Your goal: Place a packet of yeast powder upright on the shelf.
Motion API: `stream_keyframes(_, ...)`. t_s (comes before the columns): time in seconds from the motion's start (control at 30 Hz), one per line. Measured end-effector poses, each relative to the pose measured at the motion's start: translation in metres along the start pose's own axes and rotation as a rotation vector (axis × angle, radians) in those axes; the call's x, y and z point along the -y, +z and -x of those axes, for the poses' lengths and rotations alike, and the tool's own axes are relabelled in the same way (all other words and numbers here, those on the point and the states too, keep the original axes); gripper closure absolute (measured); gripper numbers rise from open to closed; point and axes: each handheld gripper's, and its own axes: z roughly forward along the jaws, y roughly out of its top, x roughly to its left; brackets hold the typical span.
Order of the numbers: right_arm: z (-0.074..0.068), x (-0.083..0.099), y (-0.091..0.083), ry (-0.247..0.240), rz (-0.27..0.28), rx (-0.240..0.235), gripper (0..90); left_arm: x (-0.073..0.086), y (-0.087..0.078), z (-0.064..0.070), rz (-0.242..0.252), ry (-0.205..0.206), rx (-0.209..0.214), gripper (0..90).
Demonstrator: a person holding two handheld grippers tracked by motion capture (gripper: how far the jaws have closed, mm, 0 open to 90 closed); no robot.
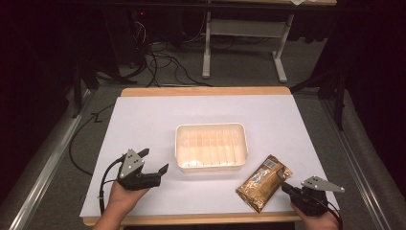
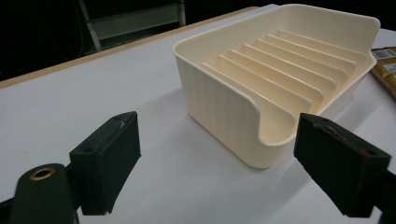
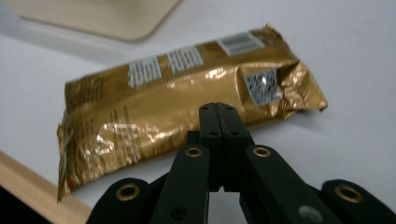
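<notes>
Cream ribbed tray (image 1: pixel 211 146) mid white counter (image 1: pixel 143 120), gold foil packet (image 1: pixel 264 182) beside it, left claw (image 1: pixel 155 160) wide open, empty, right claw (image 1: pixel 284 187) closed, empty, by packet

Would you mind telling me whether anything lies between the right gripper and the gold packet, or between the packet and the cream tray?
Nothing visible does. The right gripper, jaws shut, sits just short of the gold packet with only bare white table between. The stretch of table from the packet to the cream tray is also bare, and the tray looks empty.
</notes>
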Motion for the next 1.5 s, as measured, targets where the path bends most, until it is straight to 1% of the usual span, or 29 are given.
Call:
stream_keyframes(0.03, 0.001, 0.001, 0.0, -0.006, -0.014, -0.003, 90.0, 0.0, 0.0, 0.0, 0.0, 0.001, 0.003, 15.0)
stream_keyframes(0.1, 0.0, 0.003, 0.002, 0.0, -0.031, -0.032, 90.0, -0.001, 0.001, 0.0, -0.001, 0.0, 0.004, 15.0)
stream_keyframes(0.13, 0.0, 0.003, 0.002, 0.0, -0.031, -0.032, 90.0, -0.001, 0.001, 0.0, -0.001, 0.0, 0.004, 15.0)
stream_keyframes(0.17, -0.002, 0.003, 0.004, -0.007, -0.042, -0.042, 90.0, 0.0, 0.001, 0.0, -0.001, 0.0, 0.003, 15.0)
stream_keyframes(0.2, -0.008, 0.003, 0.008, -0.033, -0.068, -0.064, 90.0, 0.0, 0.0, -0.001, 0.0, 0.0, 0.002, 15.0)
stream_keyframes(0.27, -0.016, 0.003, 0.015, -0.066, -0.108, -0.087, 90.0, 0.0, -0.002, -0.001, 0.004, -0.004, -0.002, 15.0)
stream_keyframes(0.3, -0.02, 0.003, 0.018, -0.091, -0.132, -0.098, 90.0, 0.0, -0.002, -0.002, 0.003, -0.006, -0.002, 15.0)
stream_keyframes(0.33, -0.023, 0.002, 0.022, -0.114, -0.139, -0.106, 90.0, 0.0, -0.002, -0.002, 0.003, -0.006, -0.002, 15.0)
stream_keyframes(0.37, -0.023, 0.002, 0.022, -0.114, -0.139, -0.106, 90.0, 0.0, -0.003, -0.002, 0.003, -0.007, -0.004, 15.0)
stream_keyframes(0.4, -0.029, 0.0, 0.026, -0.127, -0.148, -0.123, 90.0, 0.001, -0.004, -0.002, 0.004, -0.012, -0.006, 15.0)
stream_keyframes(0.43, -0.032, -0.001, 0.028, -0.133, -0.144, -0.13, 90.0, 0.002, -0.005, -0.003, 0.003, -0.014, -0.007, 15.0)
stream_keyframes(0.47, -0.034, -0.002, 0.03, -0.146, -0.147, -0.133, 90.0, 0.002, -0.006, -0.003, 0.002, -0.014, -0.01, 15.0)
stream_keyframes(0.53, -0.037, -0.005, 0.033, -0.155, -0.148, -0.138, 90.0, 0.004, -0.008, -0.004, 0.001, -0.016, -0.015, 15.0)
stream_keyframes(0.63, -0.039, -0.009, 0.038, -0.173, -0.15, -0.148, 90.0, 0.005, -0.012, -0.005, 0.002, -0.02, -0.026, 15.0)
stream_keyframes(0.73, -0.04, -0.012, 0.042, -0.177, -0.152, -0.161, 90.0, 0.007, -0.016, -0.007, 0.002, -0.024, -0.03, 15.0)
stream_keyframes(0.77, -0.04, -0.014, 0.042, -0.178, -0.145, -0.167, 90.0, 0.008, -0.019, -0.008, 0.0, -0.028, -0.038, 15.0)
stream_keyframes(0.8, -0.039, -0.015, 0.04, -0.173, -0.132, -0.176, 90.0, 0.009, -0.02, -0.009, -0.004, -0.031, -0.041, 15.0)
stream_keyframes(0.83, -0.037, -0.018, 0.038, -0.16, -0.106, -0.179, 90.0, 0.01, -0.021, -0.009, -0.004, -0.033, -0.043, 15.0)
stream_keyframes(0.9, -0.03, -0.021, 0.032, -0.117, -0.052, -0.182, 88.7, 0.011, -0.022, -0.01, -0.008, -0.037, -0.048, 15.0)
stream_keyframes(0.93, -0.03, -0.021, 0.032, -0.117, -0.052, -0.182, 88.7, 0.011, -0.022, -0.01, -0.008, -0.037, -0.048, 15.0)
stream_keyframes(0.97, -0.021, -0.023, 0.028, -0.078, -0.017, -0.164, 86.4, 0.013, -0.024, -0.01, -0.014, -0.037, -0.05, 15.1)
stream_keyframes(1.03, -0.011, -0.024, 0.025, -0.037, 0.016, -0.15, 84.0, 0.014, -0.025, -0.009, -0.018, -0.034, -0.053, 15.0)
stream_keyframes(1.07, -0.011, -0.024, 0.025, -0.037, 0.016, -0.15, 84.0, 0.014, -0.025, -0.009, -0.018, -0.034, -0.053, 15.1)
stream_keyframes(1.1, -0.004, -0.026, 0.022, -0.004, 0.042, -0.134, 79.8, 0.015, -0.027, -0.01, -0.02, -0.033, -0.054, 15.0)
stream_keyframes(1.3, 0.013, -0.029, 0.017, 0.072, 0.105, -0.085, 68.5, 0.017, -0.031, -0.012, -0.026, -0.042, -0.063, 15.0)
stream_keyframes(1.43, 0.023, -0.028, 0.015, 0.126, 0.122, -0.051, 60.5, 0.017, -0.031, -0.011, -0.027, -0.041, -0.064, 15.0)
stream_keyframes(1.5, 0.028, -0.027, 0.014, 0.15, 0.136, -0.041, 57.9, 0.017, -0.03, -0.011, -0.027, -0.039, -0.062, 15.0)
